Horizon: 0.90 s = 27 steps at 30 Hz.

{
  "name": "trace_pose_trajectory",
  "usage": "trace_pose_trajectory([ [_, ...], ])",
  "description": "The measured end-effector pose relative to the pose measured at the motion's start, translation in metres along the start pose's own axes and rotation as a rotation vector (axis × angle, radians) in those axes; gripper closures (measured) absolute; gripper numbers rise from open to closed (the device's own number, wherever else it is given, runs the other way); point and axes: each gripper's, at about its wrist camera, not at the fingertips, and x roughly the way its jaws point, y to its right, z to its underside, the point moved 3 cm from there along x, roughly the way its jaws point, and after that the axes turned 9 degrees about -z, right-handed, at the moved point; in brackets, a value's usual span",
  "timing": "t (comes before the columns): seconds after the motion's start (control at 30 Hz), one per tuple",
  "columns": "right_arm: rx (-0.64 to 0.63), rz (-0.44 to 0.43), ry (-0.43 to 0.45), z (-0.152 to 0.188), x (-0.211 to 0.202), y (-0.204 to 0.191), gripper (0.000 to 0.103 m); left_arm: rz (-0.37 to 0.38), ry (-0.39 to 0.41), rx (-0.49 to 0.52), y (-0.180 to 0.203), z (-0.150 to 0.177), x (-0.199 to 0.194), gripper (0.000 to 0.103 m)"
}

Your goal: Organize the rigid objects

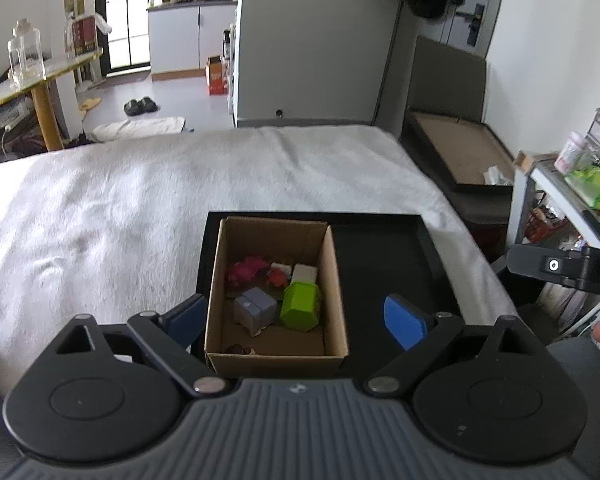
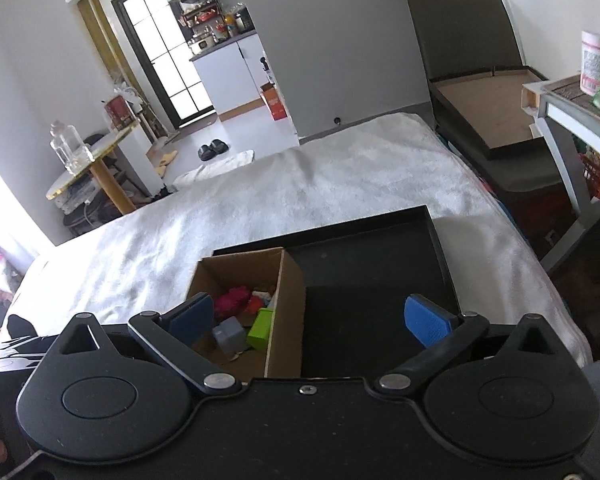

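Claws: left claw (image 1: 296, 322), right claw (image 2: 308, 320) wide, empty | cardboard box (image 1: 338, 280) in black tray (image 1: 428, 236): green block (image 1: 300, 306), grey block (image 1: 256, 308)

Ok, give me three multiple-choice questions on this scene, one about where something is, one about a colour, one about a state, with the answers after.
1. Where does the cardboard box stand?
A. On the floor
B. In the left part of the black tray
C. On the round table

2. What colour is the block nearest the box's right wall?
A. Green
B. Yellow
C. Black

3. How does the left tool stand?
A. Shut on the grey block
B. Shut on nothing
C. Open, holding nothing

Answers: 1 B, the tray's rim runs round the box and its right part is bare. 2 A, the block is bright green beside the grey block. 3 C, the blue pads are wide apart, either side of the box.
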Motion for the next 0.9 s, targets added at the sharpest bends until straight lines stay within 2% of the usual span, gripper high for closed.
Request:
trace_pose_trajectory([
  [0.27,-0.037,0.068,0.019,-0.001,-0.034,-0.012,0.0,0.033,0.047,0.04,0.012,0.003,-0.032,0.007],
  [0.5,-0.034,0.042,0.054,0.006,-0.058,-0.018,0.0,0.053,0.081,0.046,0.017,0.007,-0.049,0.007],
  [0.9,-0.029,0.046,0.044,0.017,-0.081,-0.02,0.0,0.04,0.098,0.126,0.031,0.021,-0.067,0.007],
])
